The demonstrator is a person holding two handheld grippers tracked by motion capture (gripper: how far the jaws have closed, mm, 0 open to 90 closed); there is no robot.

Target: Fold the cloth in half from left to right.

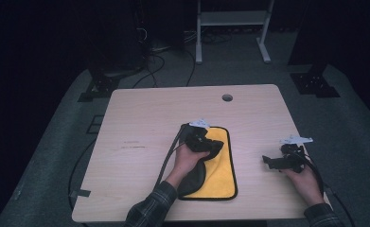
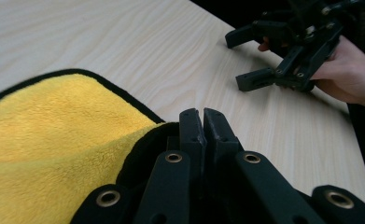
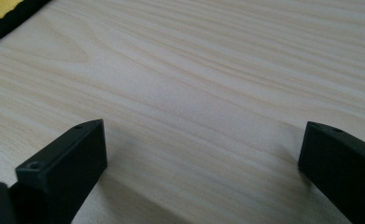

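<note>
On table (image 1: 140,118), yellow cloth (image 1: 220,172) long axis front-to-back; left tool (image 2: 202,122) pinching edge.

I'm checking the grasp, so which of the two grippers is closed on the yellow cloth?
The left gripper, its jaws pinched together on the yellow cloth at its black-trimmed edge. The right gripper stands wide open over bare table.

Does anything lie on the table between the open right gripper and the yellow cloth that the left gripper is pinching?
Nothing visible does. Between the right gripper and the yellow cloth the high view shows bare table. The left gripper has its jaws closed on a folded-over edge of the cloth.
</note>
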